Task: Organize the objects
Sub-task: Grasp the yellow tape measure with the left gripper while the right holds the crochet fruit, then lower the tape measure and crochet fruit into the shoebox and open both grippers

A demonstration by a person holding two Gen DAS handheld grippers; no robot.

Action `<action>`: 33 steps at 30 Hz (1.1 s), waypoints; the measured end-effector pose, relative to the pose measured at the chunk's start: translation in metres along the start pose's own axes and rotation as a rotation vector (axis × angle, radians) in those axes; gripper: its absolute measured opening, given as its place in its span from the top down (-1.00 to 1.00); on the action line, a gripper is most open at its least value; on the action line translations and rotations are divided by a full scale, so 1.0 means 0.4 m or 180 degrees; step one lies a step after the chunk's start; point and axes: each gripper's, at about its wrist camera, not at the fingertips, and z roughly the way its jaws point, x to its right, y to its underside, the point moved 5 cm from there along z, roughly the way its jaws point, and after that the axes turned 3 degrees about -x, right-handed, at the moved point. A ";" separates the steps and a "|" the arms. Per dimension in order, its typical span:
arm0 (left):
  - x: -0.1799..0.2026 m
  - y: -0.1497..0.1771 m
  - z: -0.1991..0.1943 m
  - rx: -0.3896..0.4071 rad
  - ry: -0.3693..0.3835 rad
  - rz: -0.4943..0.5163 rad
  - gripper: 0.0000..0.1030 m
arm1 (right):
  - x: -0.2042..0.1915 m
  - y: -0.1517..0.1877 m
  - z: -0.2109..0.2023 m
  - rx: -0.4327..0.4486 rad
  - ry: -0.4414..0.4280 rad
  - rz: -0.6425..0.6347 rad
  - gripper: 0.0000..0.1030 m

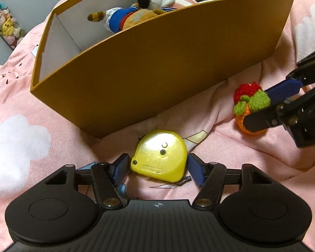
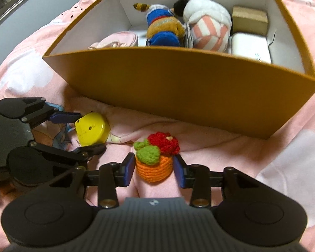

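- Both pairs of jaws stand apart, each straddling one small thing on the pink blanket (image 1: 231,153).
- On the left gripper (image 1: 157,168) the blue pads flank a yellow tape measure (image 1: 160,155); a narrow gap shows at each side, so the pads do not press on it. No earlier view is given.
- The tape measure lies flat on the blanket, just in front of the near wall of the orange-brown cardboard box (image 1: 168,67).
- On the right gripper (image 2: 154,169) the pads sit at either side of a crocheted potted flower (image 2: 155,159): an orange pot, green leaves and a red bloom. The left pad looks to be touching the pot; the right pad is just clear of it.
- The crocheted flower stands upright on the blanket, near the box's front wall and just beside the tape measure.
- Inside the box, which has white inner walls, lie a plush in blue and brown with a striped tail (image 2: 161,29), a white plush with pink stripes (image 2: 208,25), a pink pouch (image 2: 117,41), a small brown carton (image 2: 250,20) and a white box (image 2: 250,46).
- The blanket bears white cloud shapes.
- At the far left of the left wrist view a row of small plush toys (image 1: 4,23) sits against the wall.
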 end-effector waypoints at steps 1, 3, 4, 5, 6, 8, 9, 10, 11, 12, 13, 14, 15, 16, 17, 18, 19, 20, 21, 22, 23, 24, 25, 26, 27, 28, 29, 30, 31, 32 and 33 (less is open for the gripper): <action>0.000 0.000 0.003 -0.0005 0.0005 0.0002 -0.43 | 0.000 0.000 0.001 0.0001 0.0000 -0.0004 0.18; 0.000 0.000 0.006 0.0001 0.0017 -0.0001 -0.39 | 0.000 0.000 0.001 0.0005 -0.0006 -0.0007 0.17; 0.000 0.000 0.006 0.0006 0.0043 -0.0004 -0.32 | 0.000 0.000 0.001 0.0005 -0.0008 -0.0003 0.17; -0.001 0.000 0.006 0.0014 0.0045 -0.0014 -0.31 | 0.000 0.000 0.002 0.0006 -0.0011 0.0000 0.18; -0.001 0.000 0.006 0.0019 0.0047 -0.0023 -0.31 | 0.000 0.000 0.002 0.0006 -0.0013 0.0002 0.18; -0.002 0.001 0.003 0.0038 0.0043 -0.0025 -0.30 | 0.000 0.000 0.001 0.0007 -0.0009 -0.0005 0.18; -0.001 0.002 0.000 0.0055 0.0040 -0.0023 -0.30 | 0.000 0.001 0.000 0.0010 -0.0005 -0.0007 0.18; -0.001 0.003 -0.006 0.0080 0.0041 -0.0024 -0.29 | -0.001 0.000 -0.002 0.0015 -0.0001 -0.0010 0.18; -0.001 0.003 -0.012 0.0108 0.0052 -0.0028 -0.28 | -0.002 0.000 -0.005 0.0021 0.0003 -0.0016 0.18; -0.002 0.003 -0.021 0.0143 0.0068 -0.0040 -0.27 | -0.003 0.000 -0.009 0.0029 0.0007 -0.0021 0.19; -0.003 0.004 -0.032 0.0185 0.0090 -0.0056 -0.26 | -0.003 0.000 -0.013 0.0035 0.0009 -0.0025 0.19; -0.003 0.004 -0.042 0.0221 0.0117 -0.0074 -0.25 | -0.005 -0.001 -0.018 0.0041 0.0009 -0.0037 0.19; -0.005 0.004 -0.051 0.0250 0.0145 -0.0099 -0.25 | -0.006 -0.001 -0.024 0.0050 0.0010 -0.0050 0.19; -0.006 0.005 -0.060 0.0276 0.0178 -0.0124 -0.25 | -0.008 -0.001 -0.030 0.0060 0.0010 -0.0060 0.19; -0.007 0.003 -0.067 0.0293 0.0199 -0.0144 -0.25 | -0.010 -0.002 -0.036 0.0069 0.0012 -0.0068 0.19; -0.009 0.007 -0.075 0.0317 0.0210 -0.0174 -0.25 | -0.011 -0.002 -0.041 0.0074 0.0018 -0.0072 0.19; -0.011 0.002 -0.085 0.0345 0.0218 -0.0213 -0.25 | -0.012 -0.002 -0.048 0.0087 0.0021 -0.0071 0.19; -0.012 -0.007 -0.098 0.0378 0.0237 -0.0259 -0.25 | -0.013 -0.003 -0.056 0.0101 0.0012 -0.0067 0.19; -0.013 -0.012 -0.113 0.0419 0.0265 -0.0315 -0.25 | -0.014 -0.003 -0.065 0.0116 -0.0008 -0.0056 0.20; -0.023 -0.017 -0.121 0.0450 0.0290 -0.0365 -0.25 | -0.015 -0.003 -0.077 0.0143 -0.0036 -0.0044 0.20; -0.033 -0.022 -0.132 0.0486 0.0320 -0.0419 -0.25 | -0.017 -0.004 -0.089 0.0169 -0.0059 -0.0039 0.20; -0.038 -0.022 -0.147 0.0526 0.0342 -0.0458 -0.25 | -0.019 -0.004 -0.100 0.0196 -0.0073 -0.0033 0.20; -0.039 -0.028 -0.165 0.0570 0.0358 -0.0487 -0.25 | -0.021 -0.004 -0.114 0.0225 -0.0093 -0.0032 0.20; -0.040 -0.032 -0.183 0.0623 0.0370 -0.0503 -0.25 | -0.024 -0.006 -0.129 0.0255 -0.0128 -0.0032 0.20; -0.041 -0.040 -0.198 0.0680 0.0379 -0.0503 -0.25 | -0.027 -0.007 -0.145 0.0286 -0.0172 -0.0026 0.20; -0.042 -0.045 -0.216 0.0739 0.0388 -0.0496 -0.25 | -0.031 -0.007 -0.162 0.0321 -0.0215 -0.0023 0.20; -0.042 -0.049 -0.236 0.0805 0.0393 -0.0482 -0.25 | -0.035 -0.010 -0.180 0.0358 -0.0258 -0.0022 0.20; -0.042 -0.056 -0.251 0.0863 0.0389 -0.0454 -0.25 | -0.038 -0.014 -0.200 0.0401 -0.0300 -0.0023 0.20; -0.044 -0.064 -0.272 0.0929 0.0377 -0.0412 -0.25 | -0.042 -0.020 -0.218 0.0442 -0.0339 -0.0030 0.20; -0.046 -0.071 -0.290 0.0982 0.0365 -0.0368 -0.25 | -0.046 -0.028 -0.241 0.0501 -0.0392 -0.0042 0.20; -0.049 -0.082 -0.305 0.1035 0.0352 -0.0316 -0.25 | -0.050 -0.038 -0.261 0.0555 -0.0425 -0.0055 0.20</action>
